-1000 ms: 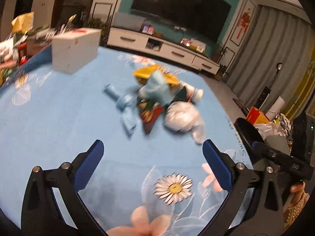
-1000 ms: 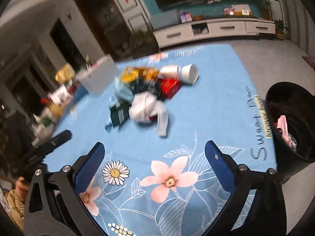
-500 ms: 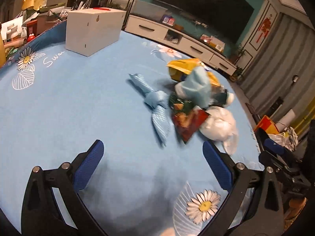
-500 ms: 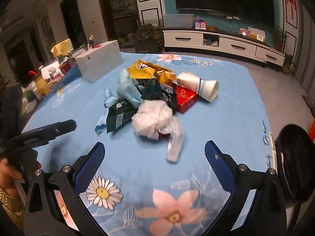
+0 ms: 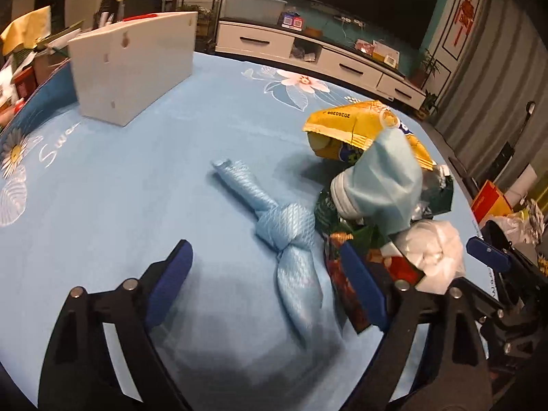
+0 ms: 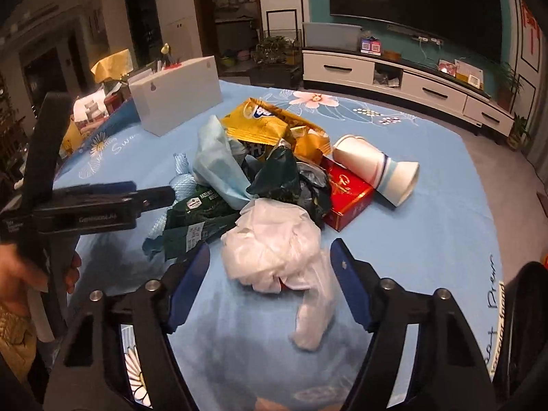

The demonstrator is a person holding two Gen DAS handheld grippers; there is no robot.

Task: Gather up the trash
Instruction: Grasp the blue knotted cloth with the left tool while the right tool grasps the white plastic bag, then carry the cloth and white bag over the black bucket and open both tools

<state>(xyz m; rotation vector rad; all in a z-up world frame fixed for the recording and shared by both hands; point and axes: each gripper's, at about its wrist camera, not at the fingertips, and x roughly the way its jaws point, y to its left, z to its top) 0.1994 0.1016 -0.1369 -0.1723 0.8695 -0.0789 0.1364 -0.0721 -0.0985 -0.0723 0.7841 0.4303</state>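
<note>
A pile of trash lies on the blue flowered tablecloth (image 5: 120,188). A knotted light-blue bag (image 5: 291,236) lies between the pads of my left gripper (image 5: 265,281), nearer the right pad; the jaws are closing and neither pad presses on it. A crumpled white plastic bag (image 6: 274,243) sits between the pads of my right gripper (image 6: 270,284), whose jaws are closing too, with small gaps on both sides. Behind are a yellow snack bag (image 6: 267,123), a green wrapper (image 6: 198,215), a red box (image 6: 346,191), stacked paper cups (image 6: 376,167) and a pale blue cloth (image 6: 215,164).
A white box (image 5: 133,68) stands at the table's far left. A black bin (image 6: 527,308) stands off the table's right edge. A person's hand (image 6: 20,274) holds the left gripper's handle at the left. Clutter sits beyond the far-left table edge.
Both grippers have come in closer to the pile and lower. Their jaws have narrowed, the left around the knotted blue bag, the right around the white plastic bag.
</note>
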